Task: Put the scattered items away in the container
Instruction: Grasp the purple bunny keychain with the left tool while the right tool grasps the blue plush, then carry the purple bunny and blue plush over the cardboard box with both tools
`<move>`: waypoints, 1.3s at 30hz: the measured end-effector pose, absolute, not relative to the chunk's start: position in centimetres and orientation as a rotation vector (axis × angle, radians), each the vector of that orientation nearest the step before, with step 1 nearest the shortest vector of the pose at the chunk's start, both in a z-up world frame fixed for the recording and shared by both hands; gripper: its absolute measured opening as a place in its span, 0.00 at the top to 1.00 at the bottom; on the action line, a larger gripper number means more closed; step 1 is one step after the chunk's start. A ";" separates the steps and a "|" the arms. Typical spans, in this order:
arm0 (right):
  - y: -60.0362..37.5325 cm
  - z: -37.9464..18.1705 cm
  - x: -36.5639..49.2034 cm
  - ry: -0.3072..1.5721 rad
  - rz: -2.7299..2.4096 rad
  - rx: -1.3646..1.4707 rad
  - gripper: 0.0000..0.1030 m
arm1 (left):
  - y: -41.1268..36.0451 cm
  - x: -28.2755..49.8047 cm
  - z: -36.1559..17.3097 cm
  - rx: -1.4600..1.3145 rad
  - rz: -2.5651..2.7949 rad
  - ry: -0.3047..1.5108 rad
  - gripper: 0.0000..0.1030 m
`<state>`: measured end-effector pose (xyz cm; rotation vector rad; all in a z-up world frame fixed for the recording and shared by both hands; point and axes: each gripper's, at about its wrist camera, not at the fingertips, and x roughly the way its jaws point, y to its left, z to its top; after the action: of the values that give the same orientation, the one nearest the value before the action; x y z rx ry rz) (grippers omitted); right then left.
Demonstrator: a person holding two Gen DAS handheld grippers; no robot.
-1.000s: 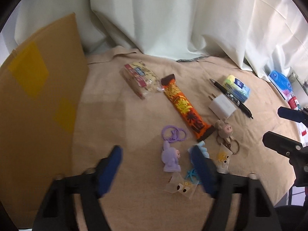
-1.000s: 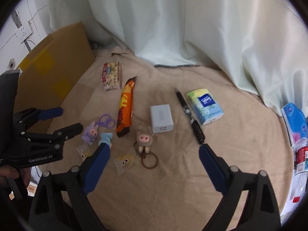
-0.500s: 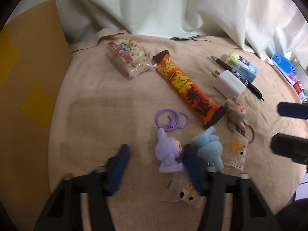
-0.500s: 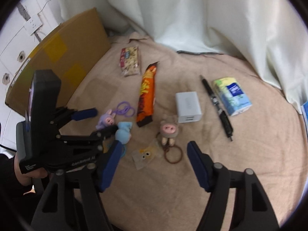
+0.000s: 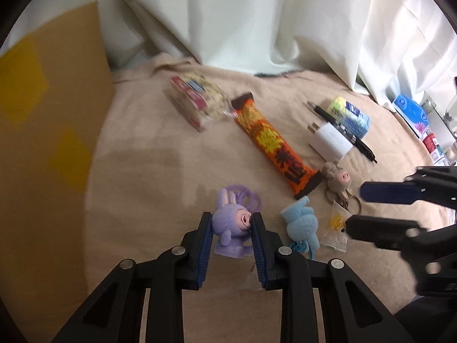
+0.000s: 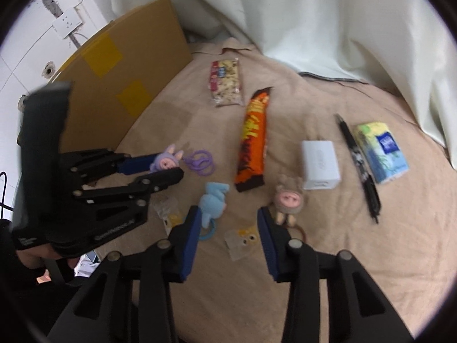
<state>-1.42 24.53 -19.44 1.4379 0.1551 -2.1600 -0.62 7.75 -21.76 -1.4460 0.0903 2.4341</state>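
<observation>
My left gripper is clamped on the purple bunny toy, one blue pad pressing each side of its head; in the right wrist view the same gripper holds the toy low over the beige cloth. The toy's purple rings trail just behind it. Whether the toy's base touches the cloth I cannot tell.

My right gripper has its fingers apart and grips nothing. Between its pads lies a small clear packet with cartoon eyes. At its left pad lies the light blue plush toy with a teal ring; at its right pad lies the pig keychain. In the left wrist view this gripper enters from the right, its lower finger over a clear packet with a yellow shape.

Further out lie the orange snack bar, the clear snack packet, the white charger, the black pen and, just beside it, the tissue pack. The cardboard box, the container, stands at the left edge of the cloth, its brown side bearing yellow tape patches. White curtains hang at the back.
</observation>
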 end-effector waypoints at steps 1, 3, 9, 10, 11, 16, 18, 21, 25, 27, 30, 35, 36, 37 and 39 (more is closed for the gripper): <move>24.2 -19.6 -1.5 0.160 -2.147 1.442 0.56 | 7.5 -0.5 -21.4 -1.441 2.443 0.092 0.73; 23.4 -20.2 -1.8 0.172 -2.131 1.450 0.56 | 6.9 -0.3 -20.9 -1.432 2.460 0.090 0.73; 21.8 -21.5 -2.6 0.182 -2.084 1.493 0.56 | 5.7 0.2 -20.4 -1.438 2.475 0.090 0.73; 21.5 -21.8 -2.7 0.187 -2.079 1.500 0.56 | 5.5 0.2 -20.4 -1.435 2.478 0.087 0.73; 21.4 -22.0 -2.8 0.191 -2.076 1.510 0.56 | 5.4 0.3 -20.3 -1.435 2.482 0.088 0.73; 21.0 -22.9 -3.1 0.190 -2.053 1.537 0.59 | 4.9 0.4 -20.0 -1.441 2.491 0.078 0.73; 20.8 -23.2 -3.1 0.208 -2.054 1.545 0.67 | 4.7 0.5 -20.0 -1.443 2.493 0.076 0.73; 21.2 -23.5 -3.2 0.188 -2.048 1.561 0.71 | 4.5 0.4 -20.0 -1.447 2.493 0.069 0.73; 21.5 -23.7 -3.3 0.163 -2.035 1.579 0.71 | 4.4 0.4 -20.2 -1.454 2.487 0.067 0.73; 21.7 -23.9 -3.3 0.140 -2.028 1.597 0.71 | 4.5 0.3 -20.4 -1.463 2.484 0.072 0.73; 21.3 -23.8 -3.4 0.156 -2.029 1.586 0.71 | 4.7 0.3 -20.6 -1.470 2.477 0.074 0.73; 21.7 -23.3 -3.1 0.149 -2.033 1.551 0.71 | 5.0 0.4 -20.6 -1.478 2.471 0.079 0.73; 21.8 -23.0 -3.0 0.143 -2.039 1.542 0.71 | 5.0 0.4 -20.5 -1.478 2.472 0.077 0.73; 21.9 -22.5 -2.9 0.137 -2.047 1.531 0.71 | 5.0 0.4 -20.2 -1.478 2.474 0.074 0.73; 22.4 -21.5 -2.9 0.117 -2.062 1.509 0.71 | 5.1 0.3 -19.3 -1.470 2.495 0.077 0.73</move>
<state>-2.87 22.40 -21.51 1.5093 0.1171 -2.0617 0.31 5.12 -19.32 -1.4702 0.0769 2.4953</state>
